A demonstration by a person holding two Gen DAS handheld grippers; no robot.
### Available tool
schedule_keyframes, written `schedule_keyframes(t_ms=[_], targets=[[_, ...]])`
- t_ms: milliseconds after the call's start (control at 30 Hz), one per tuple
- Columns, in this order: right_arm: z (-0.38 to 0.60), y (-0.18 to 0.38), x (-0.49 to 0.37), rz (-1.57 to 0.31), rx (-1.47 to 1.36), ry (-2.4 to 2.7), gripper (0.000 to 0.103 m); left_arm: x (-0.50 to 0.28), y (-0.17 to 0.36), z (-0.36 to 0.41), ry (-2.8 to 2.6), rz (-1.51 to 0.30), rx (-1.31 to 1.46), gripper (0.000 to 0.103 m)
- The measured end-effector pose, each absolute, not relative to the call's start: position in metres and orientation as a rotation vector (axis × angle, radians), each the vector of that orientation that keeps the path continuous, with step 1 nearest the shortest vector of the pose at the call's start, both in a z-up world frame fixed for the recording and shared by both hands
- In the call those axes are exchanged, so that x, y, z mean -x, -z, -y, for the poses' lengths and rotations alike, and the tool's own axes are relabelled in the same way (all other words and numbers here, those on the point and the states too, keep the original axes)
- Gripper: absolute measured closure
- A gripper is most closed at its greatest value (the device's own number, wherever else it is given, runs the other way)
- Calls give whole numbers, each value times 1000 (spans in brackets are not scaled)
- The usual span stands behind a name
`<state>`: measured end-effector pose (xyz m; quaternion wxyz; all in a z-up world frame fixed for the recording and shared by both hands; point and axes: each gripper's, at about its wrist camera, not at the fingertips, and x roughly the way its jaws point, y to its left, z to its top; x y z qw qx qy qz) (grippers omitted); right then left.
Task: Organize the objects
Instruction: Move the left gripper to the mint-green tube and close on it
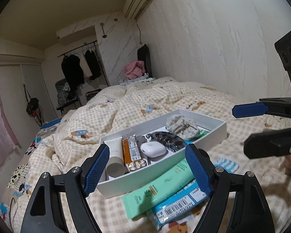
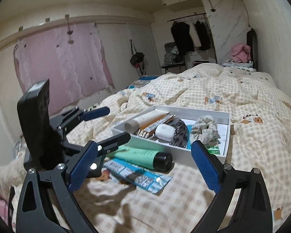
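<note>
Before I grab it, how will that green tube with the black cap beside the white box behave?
The green tube is round and lies on its side on the soft checked quilt, so a nudge may roll it. It rests partly on a blue-and-white packet, which could slide too. Its smooth skin looks slippery; the black cap end is probably firmer.

The white box [image 1: 221, 130] hides the green tube's [image 1: 164, 186] far end; its print is unreadably small.
</note>
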<state>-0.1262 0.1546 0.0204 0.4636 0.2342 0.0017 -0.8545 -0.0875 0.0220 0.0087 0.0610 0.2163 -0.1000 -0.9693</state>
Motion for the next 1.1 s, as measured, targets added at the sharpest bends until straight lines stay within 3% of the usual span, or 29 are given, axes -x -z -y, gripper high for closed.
schedule_keyframes(t_ms=[367, 600, 733, 800, 833, 900, 1100], targets=[[-158, -8, 119, -3, -605, 2067, 6, 84, -10, -16, 2976, 258, -769, 21], [-156, 1, 125, 16, -654, 2042, 6, 127, 8, -8, 2992, 278, -1160, 23], [-157, 5, 128, 35, -676, 2039, 6, 141, 7, 11, 3048, 121, -1265, 24], [-157, 6, 129, 41, -682, 2038, 5, 145, 6, 17, 3035, 120, -1284, 29], [-156, 6, 128, 41, -682, 2038, 5, 146, 5, 19, 3032, 136, -1289, 40], [-156, 7, 128, 38, -683, 2036, 5, 151, 10, 21, 3036, 125, -1356, 48], [-154, 8, 127, 26, -691, 2030, 5, 155, 22, -4, 2962, 369, -1308, 46]])
